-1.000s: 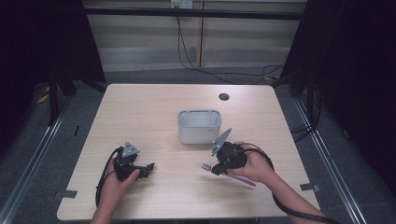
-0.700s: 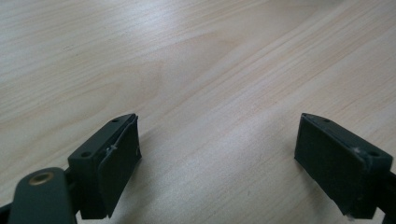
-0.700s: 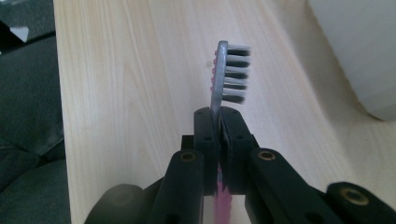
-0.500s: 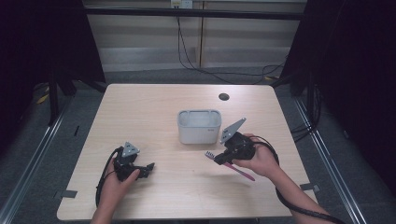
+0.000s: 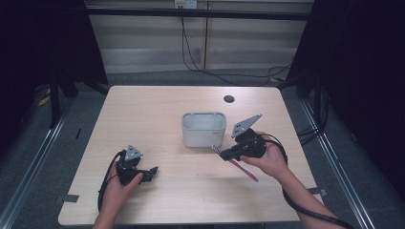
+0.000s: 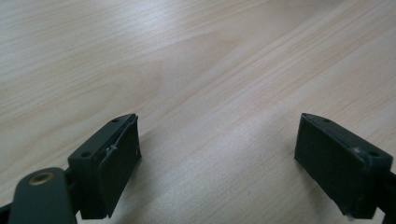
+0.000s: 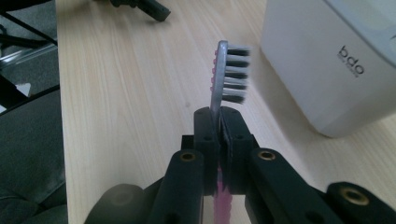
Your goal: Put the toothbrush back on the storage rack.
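At the left, the left gripper is rested on the table, its jaws spread wide with nothing between them, apparently parked out of the way. Further right, the white container stands mid-table. Just beside it, the toothbrush is clamped near its neck by the right gripper, bristled head aimed toward the container, pink handle trailing back toward the person, probably for placing inside.
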{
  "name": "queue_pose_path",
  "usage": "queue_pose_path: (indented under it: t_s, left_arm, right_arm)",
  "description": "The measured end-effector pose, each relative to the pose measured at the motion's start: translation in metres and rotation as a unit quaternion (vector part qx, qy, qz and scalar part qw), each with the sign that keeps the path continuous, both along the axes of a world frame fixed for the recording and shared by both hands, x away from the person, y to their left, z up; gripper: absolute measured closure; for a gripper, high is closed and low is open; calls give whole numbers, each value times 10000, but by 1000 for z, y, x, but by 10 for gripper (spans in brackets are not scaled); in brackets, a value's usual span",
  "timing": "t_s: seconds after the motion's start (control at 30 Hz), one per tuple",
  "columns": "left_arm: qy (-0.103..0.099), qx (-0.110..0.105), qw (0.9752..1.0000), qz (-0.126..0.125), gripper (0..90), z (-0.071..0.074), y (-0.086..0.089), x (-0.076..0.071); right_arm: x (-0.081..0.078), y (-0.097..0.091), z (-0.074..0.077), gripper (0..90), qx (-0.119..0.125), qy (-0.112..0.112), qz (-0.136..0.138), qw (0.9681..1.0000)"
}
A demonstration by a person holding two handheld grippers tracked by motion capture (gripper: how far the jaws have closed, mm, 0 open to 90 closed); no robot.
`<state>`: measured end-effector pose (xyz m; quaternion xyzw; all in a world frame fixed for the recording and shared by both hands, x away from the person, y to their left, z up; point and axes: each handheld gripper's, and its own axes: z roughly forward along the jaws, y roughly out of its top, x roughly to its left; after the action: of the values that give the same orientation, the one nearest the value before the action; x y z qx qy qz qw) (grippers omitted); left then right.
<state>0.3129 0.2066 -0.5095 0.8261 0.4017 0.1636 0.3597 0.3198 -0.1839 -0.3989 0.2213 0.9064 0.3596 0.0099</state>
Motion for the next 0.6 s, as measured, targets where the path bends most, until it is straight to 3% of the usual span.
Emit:
queue_pose_path:
  t_s: [0.6]
  left_arm:
    - [0,4,10000,-1,137,0,0,0]
  right_arm:
    - [5,-2,15,864,456,-284,-325,9980]
